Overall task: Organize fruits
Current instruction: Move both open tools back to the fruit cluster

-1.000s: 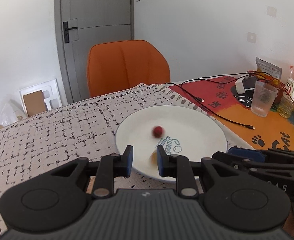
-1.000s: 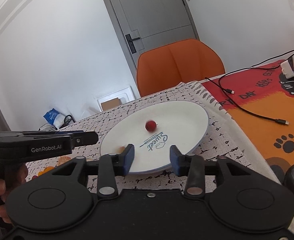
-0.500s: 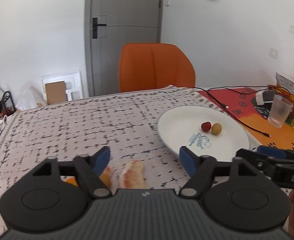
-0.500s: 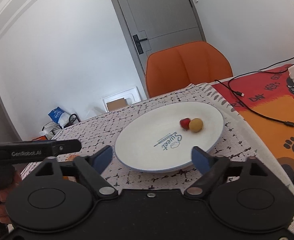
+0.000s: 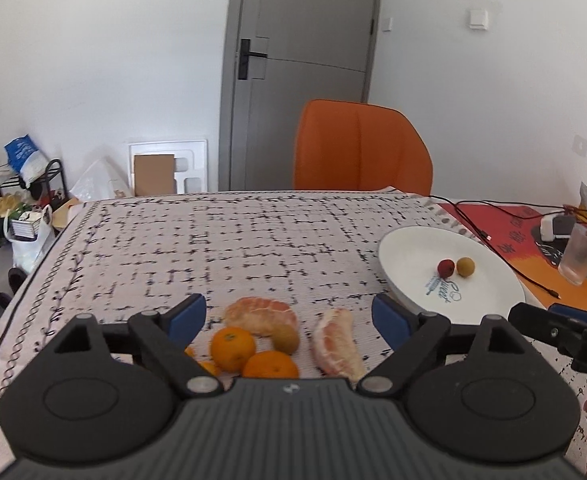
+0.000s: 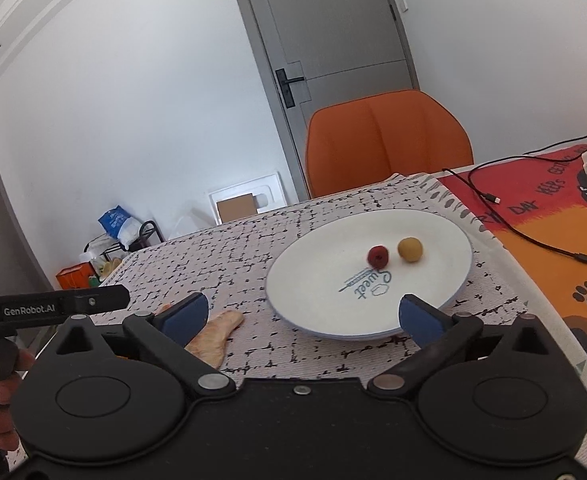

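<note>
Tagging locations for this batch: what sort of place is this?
Probably a home dining room: a clothed table with an orange chair, a plate of fruit, and a grey interior door.

I hold my left gripper (image 5: 289,318) and my right gripper (image 6: 303,316) low, side by side and level, both with jaws spread wide, gripping nothing.

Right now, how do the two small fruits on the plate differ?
The red fruit is dark red; the yellow fruit is tan-yellow. The red fruit lies nearer the plate's printed logo, the yellow fruit farther toward the cable side. Both are small, round, close together, and held by neither gripper.
</note>
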`<state>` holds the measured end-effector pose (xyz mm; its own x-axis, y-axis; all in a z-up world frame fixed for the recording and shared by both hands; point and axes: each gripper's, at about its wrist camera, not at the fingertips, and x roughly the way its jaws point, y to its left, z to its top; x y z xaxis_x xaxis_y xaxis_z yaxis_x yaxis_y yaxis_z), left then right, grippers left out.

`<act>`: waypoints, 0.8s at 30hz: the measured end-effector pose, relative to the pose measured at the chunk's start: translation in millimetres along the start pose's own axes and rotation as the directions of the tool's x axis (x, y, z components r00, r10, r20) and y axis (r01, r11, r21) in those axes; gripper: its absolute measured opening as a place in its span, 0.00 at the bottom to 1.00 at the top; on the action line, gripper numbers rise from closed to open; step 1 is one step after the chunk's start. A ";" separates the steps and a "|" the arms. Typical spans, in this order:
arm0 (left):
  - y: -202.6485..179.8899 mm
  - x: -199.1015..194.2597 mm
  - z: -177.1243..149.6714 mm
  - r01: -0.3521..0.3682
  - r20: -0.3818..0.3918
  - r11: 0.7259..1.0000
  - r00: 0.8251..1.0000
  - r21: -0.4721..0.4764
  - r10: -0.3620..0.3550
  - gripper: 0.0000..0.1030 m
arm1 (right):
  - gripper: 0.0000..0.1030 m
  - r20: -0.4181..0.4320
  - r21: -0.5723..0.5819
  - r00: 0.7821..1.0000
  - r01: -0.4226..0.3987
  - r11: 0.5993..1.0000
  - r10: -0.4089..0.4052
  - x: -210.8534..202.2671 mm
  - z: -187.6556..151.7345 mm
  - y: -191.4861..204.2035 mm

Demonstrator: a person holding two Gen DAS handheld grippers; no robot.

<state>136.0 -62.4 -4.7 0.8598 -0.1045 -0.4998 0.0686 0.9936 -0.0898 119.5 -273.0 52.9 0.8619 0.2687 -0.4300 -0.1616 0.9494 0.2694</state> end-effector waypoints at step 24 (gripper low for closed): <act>71.0 -16.8 -23.5 -0.056 -0.023 0.992 0.998 -0.110 0.054 0.87 | 1.00 -0.100 -0.090 0.987 -0.134 0.987 0.125 21.0 -7.3 49.7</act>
<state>114.5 8.9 -22.9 0.8507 -0.0516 -0.5232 -0.0360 0.9871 -0.1559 126.1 -218.9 51.0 0.7827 0.4004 -0.4765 -0.3187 0.9155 0.2457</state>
